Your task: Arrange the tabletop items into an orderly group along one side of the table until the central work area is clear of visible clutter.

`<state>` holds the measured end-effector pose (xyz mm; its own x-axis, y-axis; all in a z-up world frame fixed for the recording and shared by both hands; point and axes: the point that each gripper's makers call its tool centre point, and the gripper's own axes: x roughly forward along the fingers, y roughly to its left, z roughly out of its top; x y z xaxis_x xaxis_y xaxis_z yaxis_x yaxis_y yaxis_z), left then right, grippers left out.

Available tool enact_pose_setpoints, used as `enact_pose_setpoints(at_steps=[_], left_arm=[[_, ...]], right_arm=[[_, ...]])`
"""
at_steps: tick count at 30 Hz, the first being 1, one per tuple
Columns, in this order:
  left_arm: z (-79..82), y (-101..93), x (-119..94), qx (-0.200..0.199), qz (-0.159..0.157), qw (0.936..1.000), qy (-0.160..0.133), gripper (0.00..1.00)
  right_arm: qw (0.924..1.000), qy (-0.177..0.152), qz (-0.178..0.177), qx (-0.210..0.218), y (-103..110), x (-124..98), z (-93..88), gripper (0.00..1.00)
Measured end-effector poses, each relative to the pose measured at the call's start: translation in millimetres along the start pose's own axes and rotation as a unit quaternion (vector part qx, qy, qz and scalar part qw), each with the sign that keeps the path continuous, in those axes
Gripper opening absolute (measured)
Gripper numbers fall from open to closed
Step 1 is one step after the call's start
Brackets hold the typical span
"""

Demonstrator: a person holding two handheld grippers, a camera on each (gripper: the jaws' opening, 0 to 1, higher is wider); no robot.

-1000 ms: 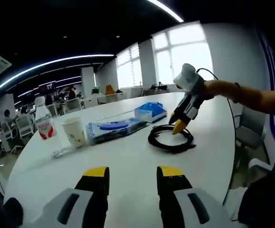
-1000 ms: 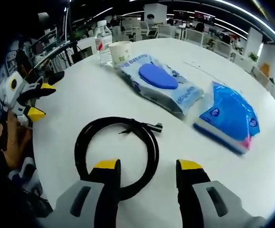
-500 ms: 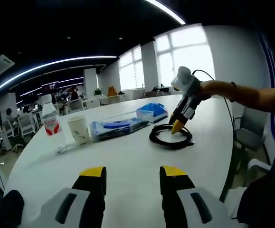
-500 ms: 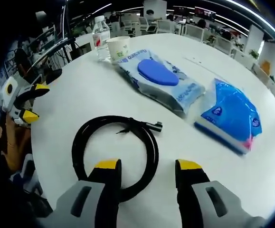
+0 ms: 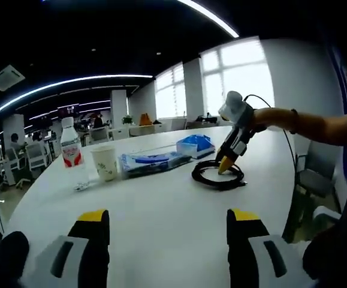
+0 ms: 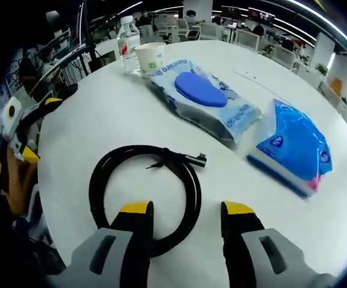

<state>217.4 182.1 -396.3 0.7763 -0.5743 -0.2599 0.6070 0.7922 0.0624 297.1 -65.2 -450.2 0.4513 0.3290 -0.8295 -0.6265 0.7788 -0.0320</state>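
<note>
Looking along the left gripper (image 5: 168, 227), its yellow-tipped jaws stand wide apart over the white round table (image 5: 161, 210), holding nothing. Ahead lie a clear plastic water bottle (image 5: 71, 150), paper cup (image 5: 106, 163), and the right gripper (image 5: 227, 161) above a coiled black cable (image 5: 217, 175).

From the right gripper view, jaws open and empty, straddling the cable's near edge; beyond sit a blue-lidded wet-wipes pack (image 6: 202, 99) and blue tissue packet (image 6: 293, 147).

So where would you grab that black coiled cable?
Probably the near arc of the black cable, coming straight down with the right gripper. The coil lies flat on the table, so open jaws could straddle the bundled strands there.
</note>
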Motion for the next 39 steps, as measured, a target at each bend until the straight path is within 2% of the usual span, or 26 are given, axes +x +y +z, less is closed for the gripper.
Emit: enact_pose_setpoints(at_steps=[8, 13, 15, 24, 35, 37, 39], left_arm=[[0.2, -3.8, -3.6, 0.0, -0.004, 1.0, -0.005, 0.81], [0.0, -3.3, -7.8, -0.012, -0.003, 0.9998, -0.014, 0.98], [-0.3, -1.5, -8.7, -0.015, 0.002, 0.9998, -0.016, 1.0], [-6.9, -2.5, -11.0, -0.019, 0.002, 0.9998, -0.011, 1.0], [-7.3, -0.8, -12.2, -0.022, 0.005, 0.9997, -0.012, 1.0], [-7.2, -0.5, -12.3, -0.023, 0.006, 0.9996, -0.014, 1.0], [-7.8, -0.6, -12.1, -0.025, 0.006, 0.9996, -0.013, 1.0]], right_arm=[[1.0, 0.004, 0.0, -0.001, 2.5, -0.1, -1.4, 0.43], [1.0, 0.008, -0.001, -0.002, 2.0, 0.3, -0.6, 0.42], [1.0, 0.009, -0.001, -0.001, 2.5, 0.4, -0.9, 0.42], [0.9995, 0.028, 0.011, 0.002, 6.3, 1.4, -1.9, 0.37], [0.9994, 0.034, 0.011, 0.006, 1.7, 2.3, -0.6, 0.34], [0.9993, 0.035, 0.011, 0.005, 1.8, 2.3, -0.4, 0.31], [0.9992, 0.039, 0.013, 0.003, 2.8, 2.2, -0.4, 0.24]])
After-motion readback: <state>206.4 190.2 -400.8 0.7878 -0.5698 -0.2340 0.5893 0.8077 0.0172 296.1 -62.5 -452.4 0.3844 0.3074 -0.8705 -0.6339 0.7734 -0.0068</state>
